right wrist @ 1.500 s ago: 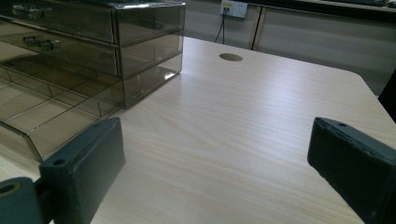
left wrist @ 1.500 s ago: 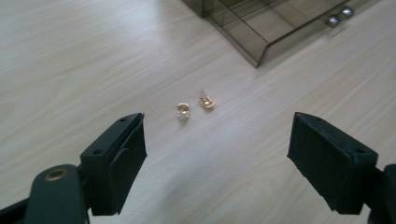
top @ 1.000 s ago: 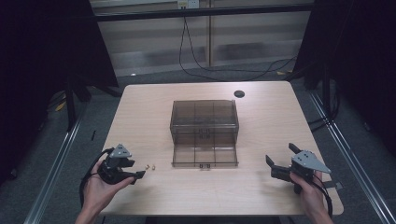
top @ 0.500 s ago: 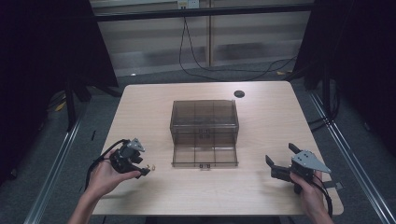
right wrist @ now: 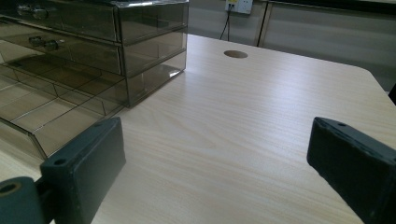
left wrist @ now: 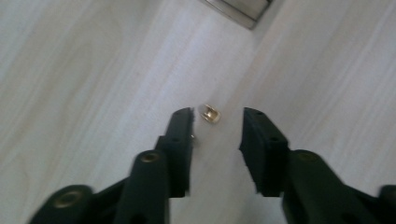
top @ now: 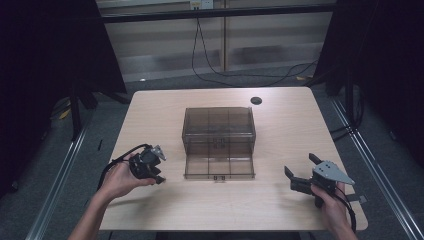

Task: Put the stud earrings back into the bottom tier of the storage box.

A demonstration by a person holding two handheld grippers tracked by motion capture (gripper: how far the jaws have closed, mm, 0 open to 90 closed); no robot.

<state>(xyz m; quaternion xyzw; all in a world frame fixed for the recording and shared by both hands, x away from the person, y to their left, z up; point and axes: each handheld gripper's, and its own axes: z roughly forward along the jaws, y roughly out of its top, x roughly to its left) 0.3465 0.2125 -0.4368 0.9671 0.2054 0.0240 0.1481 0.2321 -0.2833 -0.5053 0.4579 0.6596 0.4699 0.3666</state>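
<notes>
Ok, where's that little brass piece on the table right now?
In the left gripper view the brass piece lies on the table just ahead of the left gripper, between its fingers and untouched, left of the smoked plastic drawer box.

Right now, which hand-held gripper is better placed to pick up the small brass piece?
Left. The left hand-held gripper has the brass piece at its jaw tips; the right hand-held gripper sits across the drawer box.
</notes>
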